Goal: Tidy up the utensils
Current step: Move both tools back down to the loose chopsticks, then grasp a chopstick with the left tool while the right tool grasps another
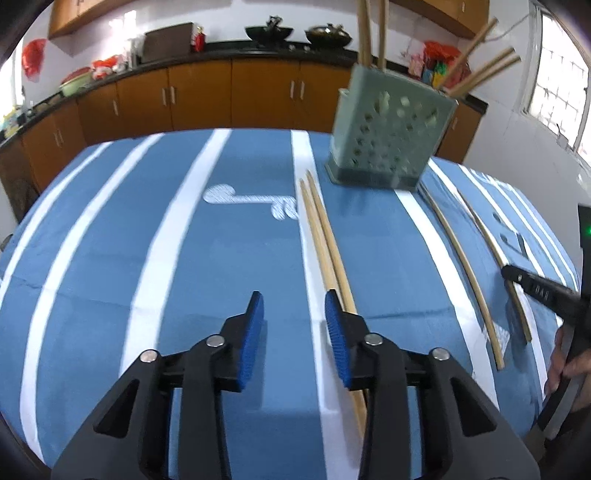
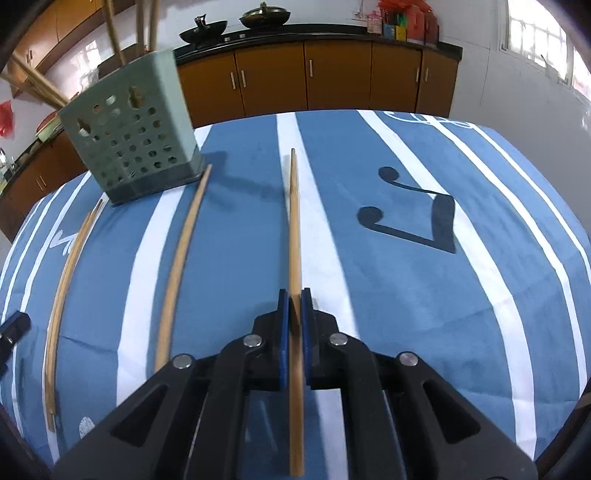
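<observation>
White walls, orange-brown cabinets (image 2: pixel 340 77) under a black counter (image 1: pixel 221 50) at twelve o'clock, two dark woks (image 2: pixel 236 24), perhaps lidded, bright window (image 2: pixel 535 40) at two o'clock.

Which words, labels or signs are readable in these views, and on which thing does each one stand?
"DAR": white letters on the black finger of the right tongs, left wrist view.
Black music note, no words: printed on the blue tablecloth.
White music note: same tablecloth.
Counter packages: too blurred to read.
</observation>
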Demonstrator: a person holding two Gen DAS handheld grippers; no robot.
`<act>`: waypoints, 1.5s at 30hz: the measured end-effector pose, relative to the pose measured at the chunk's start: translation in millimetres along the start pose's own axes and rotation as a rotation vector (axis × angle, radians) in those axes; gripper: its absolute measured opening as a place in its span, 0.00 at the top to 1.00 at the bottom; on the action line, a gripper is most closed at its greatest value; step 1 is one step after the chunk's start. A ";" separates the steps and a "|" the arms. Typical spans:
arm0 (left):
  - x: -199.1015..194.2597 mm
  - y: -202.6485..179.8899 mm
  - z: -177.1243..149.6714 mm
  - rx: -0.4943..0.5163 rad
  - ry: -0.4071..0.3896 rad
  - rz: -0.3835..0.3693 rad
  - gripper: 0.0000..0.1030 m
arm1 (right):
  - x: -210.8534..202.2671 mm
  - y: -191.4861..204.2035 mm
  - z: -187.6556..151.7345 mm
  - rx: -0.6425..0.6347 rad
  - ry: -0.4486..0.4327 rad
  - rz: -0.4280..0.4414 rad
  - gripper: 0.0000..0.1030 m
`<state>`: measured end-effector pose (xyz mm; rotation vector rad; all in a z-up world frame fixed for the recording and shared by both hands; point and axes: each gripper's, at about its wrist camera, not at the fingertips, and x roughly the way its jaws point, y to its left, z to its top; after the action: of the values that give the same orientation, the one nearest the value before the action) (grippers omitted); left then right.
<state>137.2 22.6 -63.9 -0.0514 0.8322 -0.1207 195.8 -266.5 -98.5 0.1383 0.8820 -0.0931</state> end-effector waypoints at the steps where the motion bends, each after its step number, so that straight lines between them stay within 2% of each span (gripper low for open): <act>1: 2.1 -2.8 -1.1 0.008 0.010 -0.008 0.70 | -0.2 -0.5 -0.2 -0.006 -0.001 -0.001 0.93; 10: 11.9 -15.6 -5.2 0.037 0.053 -0.035 0.74 | -1.0 4.5 -1.8 -0.036 -0.006 0.010 0.92; 19: 17.8 -25.5 -5.6 0.080 0.069 0.000 0.75 | -0.8 6.7 -1.2 -0.044 -0.002 0.020 0.90; 20: 18.7 -26.9 -5.1 0.084 0.069 0.008 0.76 | -1.0 7.2 -1.4 -0.045 -0.002 0.022 0.89; 24: 22.4 -28.5 -2.3 0.094 0.067 0.043 0.91 | -1.1 8.9 -1.8 -0.054 -0.004 0.026 0.89; 32: 39.6 5.5 23.2 0.029 0.063 0.094 0.93 | 3.7 13.0 5.7 -0.087 0.000 0.049 0.92; 37: 47.8 20.9 33.8 -0.011 0.046 0.090 0.93 | 11.5 14.3 14.5 -0.092 -0.011 0.045 0.92; 45: 48.4 22.9 34.3 -0.032 0.042 0.071 0.92 | 16.3 10.5 19.4 -0.075 -0.020 0.053 0.92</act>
<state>196.9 39.1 -78.5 -0.0494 0.8773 -0.0422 222.4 -259.6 -98.1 0.0905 0.8606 -0.0113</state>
